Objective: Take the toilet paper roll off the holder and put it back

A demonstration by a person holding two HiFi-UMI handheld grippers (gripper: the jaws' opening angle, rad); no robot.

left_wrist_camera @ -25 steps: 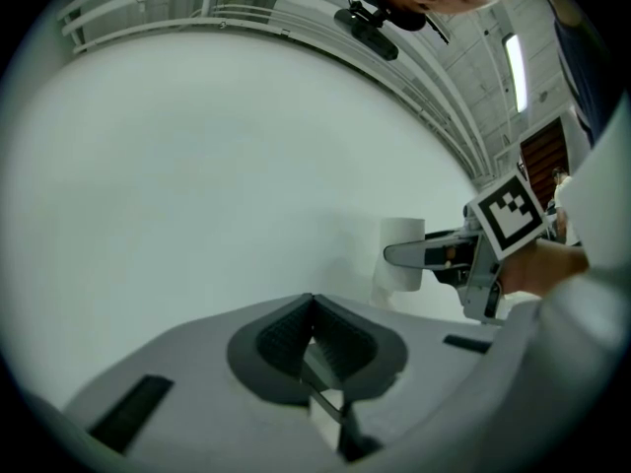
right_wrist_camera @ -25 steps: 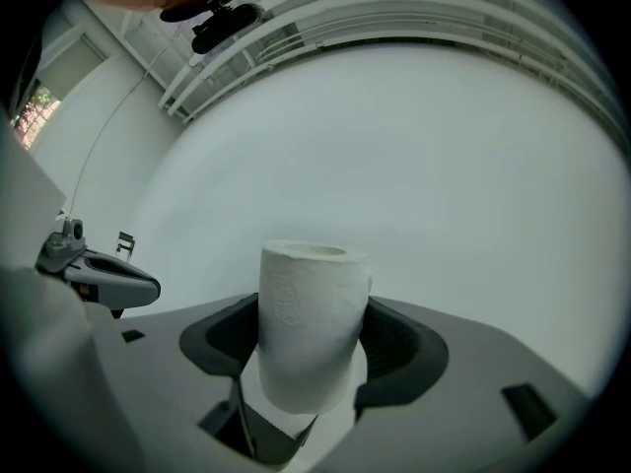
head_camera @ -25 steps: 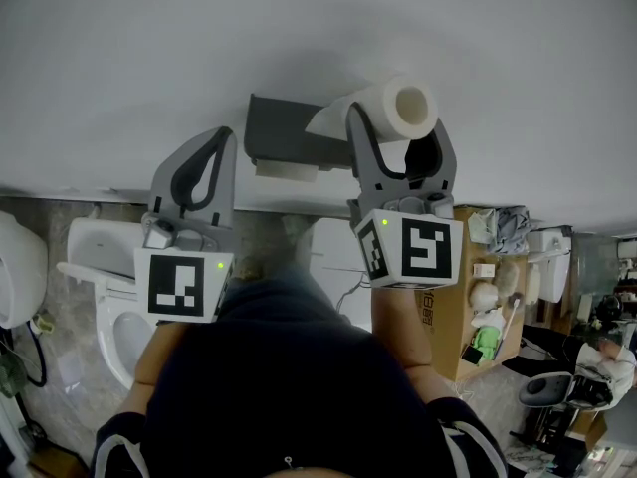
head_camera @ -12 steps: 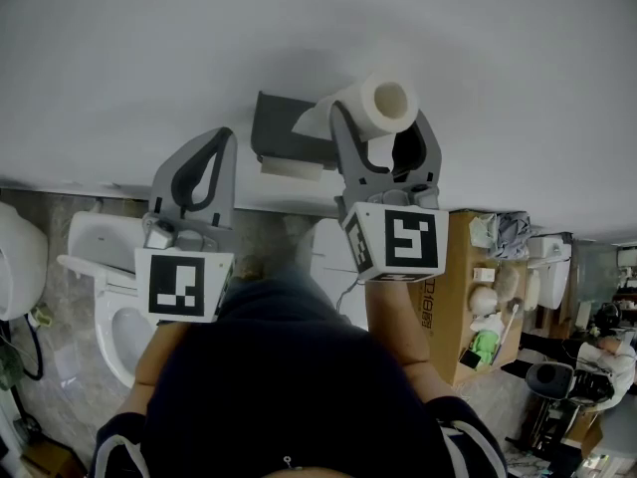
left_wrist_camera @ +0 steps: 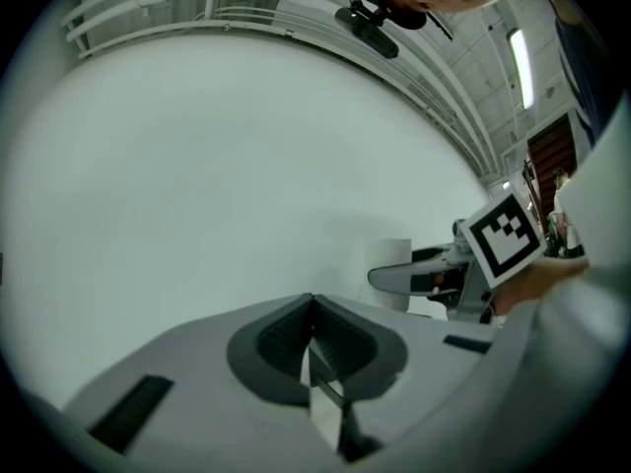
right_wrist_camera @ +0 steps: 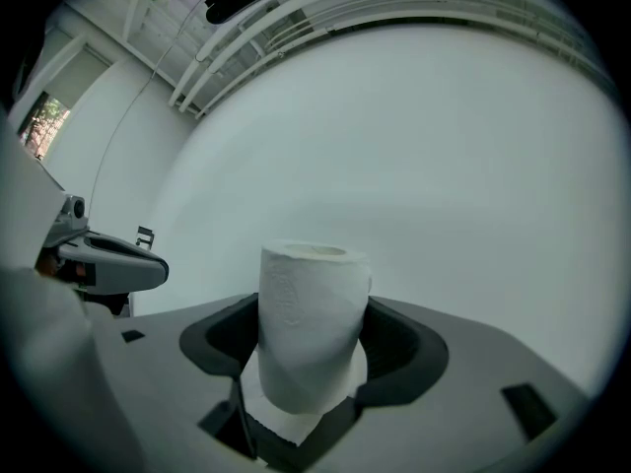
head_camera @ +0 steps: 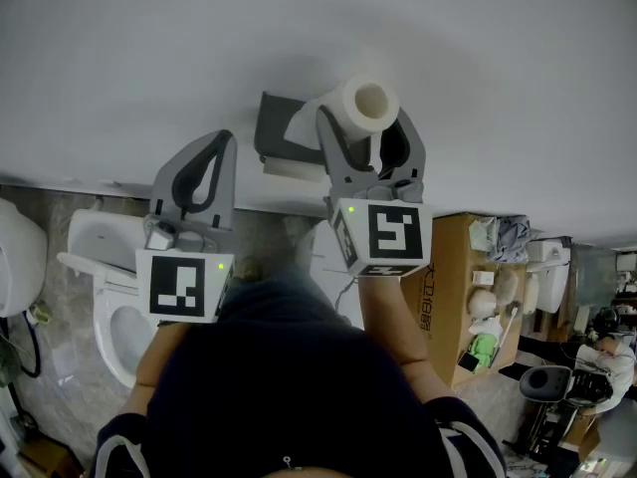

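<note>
Right tool (head_camera: pixel 364 125) pinches embossed white cylindrical paper roll (right_wrist_camera: pixel 312 313) beside dark grey boxy holder (head_camera: pixel 278 132); left tool (left_wrist_camera: pixel 314 309) pressed together.

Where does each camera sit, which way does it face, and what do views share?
Head view: on the head, facing steeply down a wall; shows torso, forearms, left gripper, right gripper holding the toilet paper roll by the holder.
Left gripper view: on that gripper, along its shut jaws toward the wall; a hand shows right.
Right gripper view: on that gripper, along jaws clamping the roll, toward the wall.
Shared: each gripper view catches the other gripper.
</note>
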